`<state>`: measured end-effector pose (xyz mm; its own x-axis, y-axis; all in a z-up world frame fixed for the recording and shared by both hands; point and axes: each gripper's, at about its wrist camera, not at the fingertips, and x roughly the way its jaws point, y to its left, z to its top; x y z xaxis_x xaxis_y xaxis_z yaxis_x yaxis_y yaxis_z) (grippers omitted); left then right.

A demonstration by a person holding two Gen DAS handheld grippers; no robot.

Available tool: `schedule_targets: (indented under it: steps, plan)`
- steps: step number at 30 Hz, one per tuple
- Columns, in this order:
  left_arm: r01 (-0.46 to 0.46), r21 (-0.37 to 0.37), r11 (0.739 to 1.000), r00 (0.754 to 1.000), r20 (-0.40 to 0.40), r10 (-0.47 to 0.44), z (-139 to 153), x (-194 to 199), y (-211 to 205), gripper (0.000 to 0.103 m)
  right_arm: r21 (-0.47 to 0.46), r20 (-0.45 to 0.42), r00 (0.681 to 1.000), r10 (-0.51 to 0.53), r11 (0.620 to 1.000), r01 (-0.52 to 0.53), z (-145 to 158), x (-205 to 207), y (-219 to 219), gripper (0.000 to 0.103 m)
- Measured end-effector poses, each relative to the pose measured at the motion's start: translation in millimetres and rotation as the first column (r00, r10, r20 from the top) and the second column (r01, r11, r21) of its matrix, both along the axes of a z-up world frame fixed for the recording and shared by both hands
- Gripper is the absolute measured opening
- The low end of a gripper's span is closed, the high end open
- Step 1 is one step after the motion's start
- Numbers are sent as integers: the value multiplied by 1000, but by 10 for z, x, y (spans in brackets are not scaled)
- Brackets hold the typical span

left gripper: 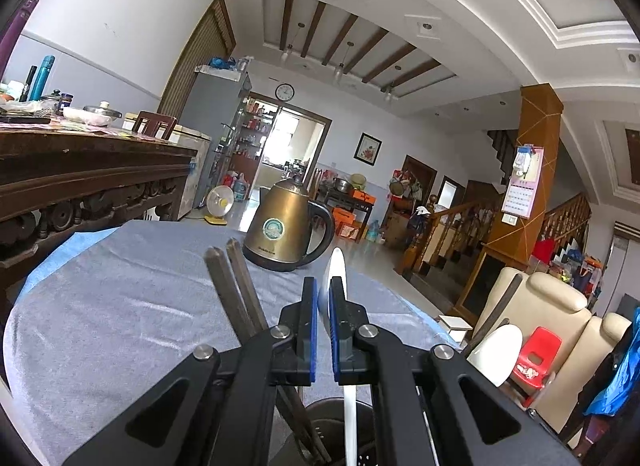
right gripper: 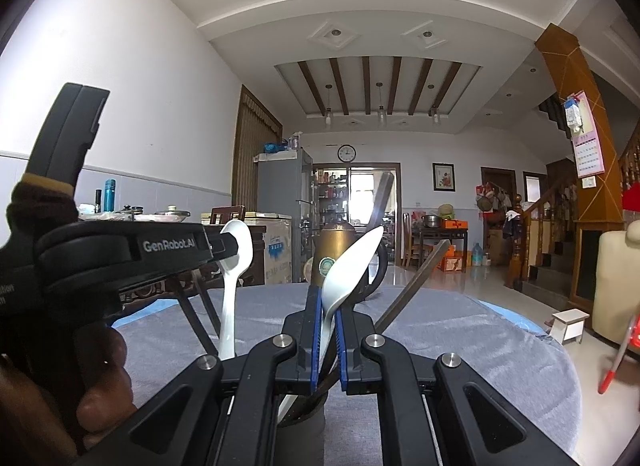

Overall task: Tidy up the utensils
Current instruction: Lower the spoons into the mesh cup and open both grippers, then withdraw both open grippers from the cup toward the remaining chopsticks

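My left gripper (left gripper: 323,294) is shut on a white spoon (left gripper: 337,266), held upright with its handle reaching down into a dark utensil holder (left gripper: 320,422). Two dark chopsticks (left gripper: 236,290) lean out of the holder to the left. A second white spoon (left gripper: 498,354) shows at the right. In the right wrist view, my right gripper (right gripper: 328,306) is shut on the handle of that white spoon (right gripper: 352,266), bowl up, above the dark holder (right gripper: 304,414). The left gripper (right gripper: 234,246) holds the other white spoon (right gripper: 236,266) at the left. Dark chopsticks (right gripper: 416,286) lean right.
A brass kettle (left gripper: 288,225) stands on the grey-blue tablecloth (left gripper: 120,306) beyond the holder. A carved wooden sideboard (left gripper: 80,177) stands at the left. A cream armchair (left gripper: 560,314) and a red child's chair (left gripper: 536,358) are at the right, off the table.
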<state>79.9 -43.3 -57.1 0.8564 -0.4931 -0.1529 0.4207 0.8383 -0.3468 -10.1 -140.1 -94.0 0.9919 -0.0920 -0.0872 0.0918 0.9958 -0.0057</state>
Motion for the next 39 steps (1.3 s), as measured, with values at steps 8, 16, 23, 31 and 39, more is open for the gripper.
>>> schedule_targets:
  steps: [8,16,23,31,39]
  plan:
    - [30,20,999,999,36,-30,80,-142,61,6,-34,-19,999,32,999,-33,18,6,100,17]
    - [17,3,1000,1000,18,-17,121,-150,213,25,-27,-22,1000,-1,1000,1,84,-15,20,23]
    - [-11,-40,999,1000,20,12,231,-168,408,38,-15,26,998,-59,998,60,299,-122,-129,26]
    - [-94,25,995,994,-53,95,344,-251,588,77,44,67,986,-152,988,150,524,-310,-376,57]
    - [-143,163,976,973,-159,169,430,-277,670,81,56,34,975,-220,974,218,735,-418,-574,68]
